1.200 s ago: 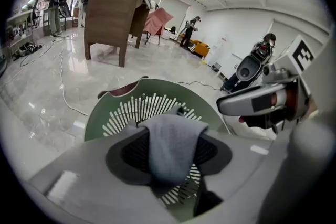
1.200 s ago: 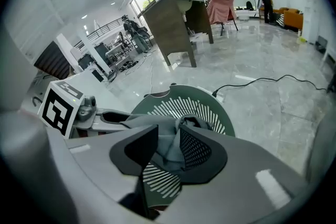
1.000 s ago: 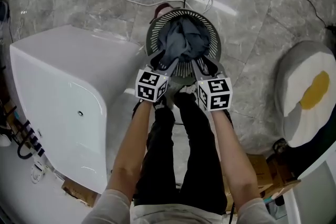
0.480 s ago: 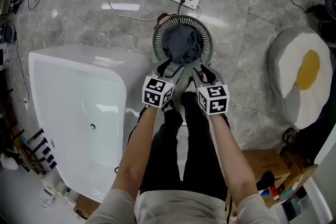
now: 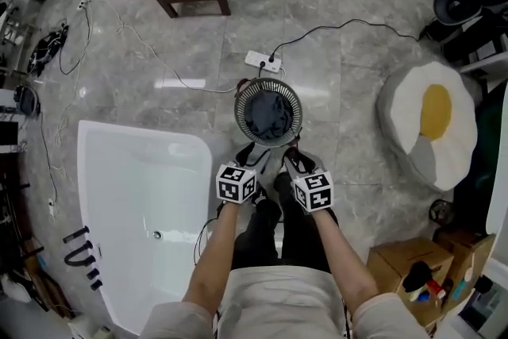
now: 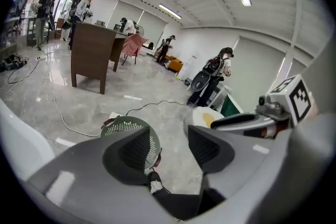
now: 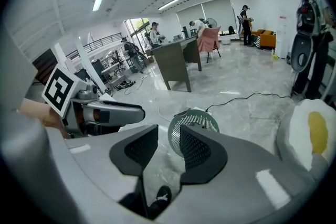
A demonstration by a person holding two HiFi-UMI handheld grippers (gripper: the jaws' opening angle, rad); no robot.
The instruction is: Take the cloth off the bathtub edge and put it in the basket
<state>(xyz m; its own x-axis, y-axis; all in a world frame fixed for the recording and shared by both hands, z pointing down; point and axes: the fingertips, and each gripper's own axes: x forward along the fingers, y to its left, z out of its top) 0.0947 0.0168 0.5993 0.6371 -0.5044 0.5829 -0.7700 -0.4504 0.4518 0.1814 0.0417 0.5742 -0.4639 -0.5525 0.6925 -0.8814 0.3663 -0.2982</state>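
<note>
Since the dark grey cloth point(image 5: 268, 113) lay inside the round green slatted basket point(image 5: 240, 103) at twelve o'clock, I judged placing done | my left gripper point(image 6: 169, 134) and right gripper point(image 7: 169, 136) were released, empty | next: only check the white bathtub point(image 5: 143, 135) edge at nine o'clock.

Cloth point(image 5: 267, 114) in basket point(image 5: 240, 109), mid-floor. Bathtub point(image 5: 131, 171) to its left, power strip point(image 5: 262, 61) just behind, cushion point(image 5: 429, 135) well right. L gripper point(image 5: 249, 156) & R gripper point(image 5: 294, 159) side by side, basket's near side.

I see bare floor point(image 5: 349, 83) right of the basket point(image 5: 269, 82); bathtub point(image 5: 135, 194) hems its left, power strip point(image 5: 262, 61) lies just beyond.
</note>
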